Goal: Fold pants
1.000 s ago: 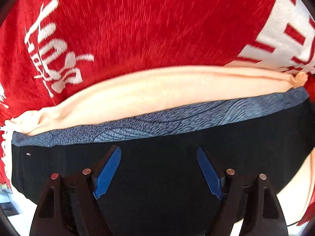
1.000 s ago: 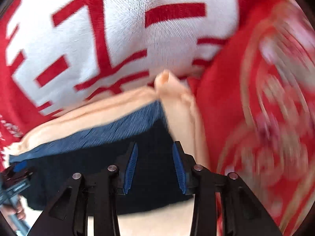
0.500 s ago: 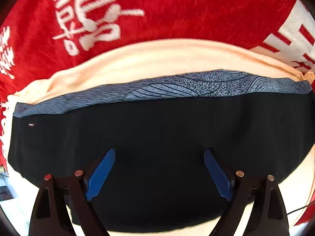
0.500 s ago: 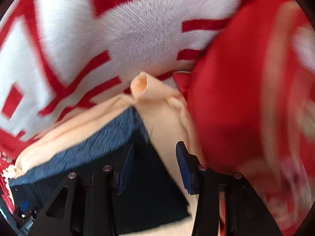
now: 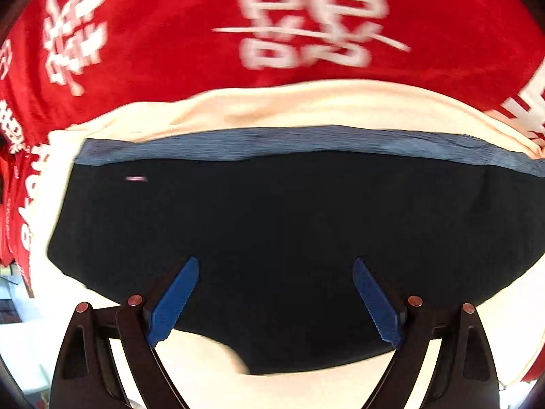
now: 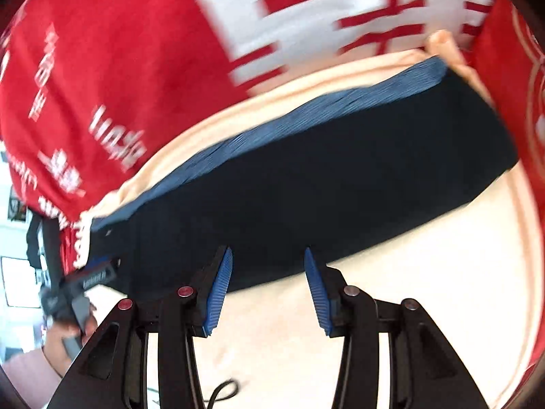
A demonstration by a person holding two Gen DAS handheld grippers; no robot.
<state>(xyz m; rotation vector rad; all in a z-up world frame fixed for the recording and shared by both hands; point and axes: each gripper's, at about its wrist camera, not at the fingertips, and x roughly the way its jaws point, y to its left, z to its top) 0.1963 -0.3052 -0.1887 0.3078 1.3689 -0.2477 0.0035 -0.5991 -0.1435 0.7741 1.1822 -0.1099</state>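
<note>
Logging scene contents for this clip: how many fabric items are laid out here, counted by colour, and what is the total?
Black with blue-grey waistband, the folded pants: 1
Cream, the cloth directly under the pants: 1
Red with white lettering, the blanket underneath: 1
Total: 3

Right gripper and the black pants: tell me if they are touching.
Apart. In the right wrist view the right gripper has open jaws with nothing between the pads; they hang above the near edge of the black pants, pinching no cloth.
</note>
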